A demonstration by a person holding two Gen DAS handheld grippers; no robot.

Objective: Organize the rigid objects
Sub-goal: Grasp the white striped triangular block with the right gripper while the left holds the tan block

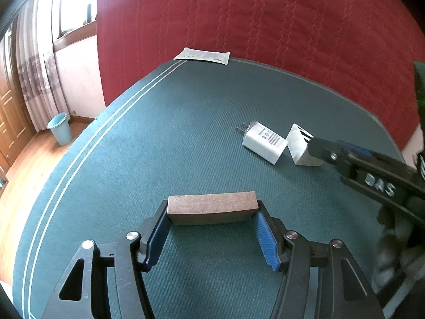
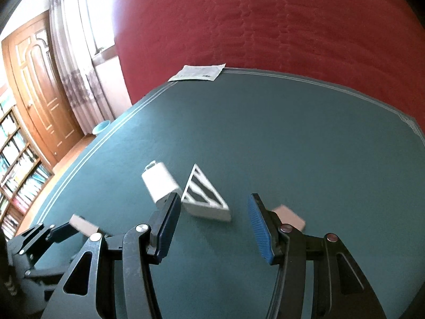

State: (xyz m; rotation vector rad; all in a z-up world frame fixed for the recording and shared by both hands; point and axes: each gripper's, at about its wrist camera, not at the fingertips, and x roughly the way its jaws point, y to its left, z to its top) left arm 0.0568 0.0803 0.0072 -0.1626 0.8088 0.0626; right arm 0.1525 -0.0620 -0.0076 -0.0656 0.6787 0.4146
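Left gripper (image 1: 211, 235) clamped on the ends of a wooden block (image 1: 212, 207) just above the green mat (image 1: 159, 133).

Right gripper (image 2: 213, 224) released, jaws apart and holding nothing, just short of the white triangular piece (image 2: 204, 199); white charger (image 1: 264, 142) lies touching or just beside it. Second small block (image 2: 289, 219) sits behind the right finger. Judged early: the loose items are still scattered, none visibly grouped; all remain to be placed.

A red quilted cover (image 1: 265, 26) hangs at the far side. Left: a bright window (image 1: 77, 0), patterned curtains (image 1: 37, 74), wooden door (image 2: 39, 85), bookshelf (image 2: 18, 170), wooden floor (image 1: 34, 159).
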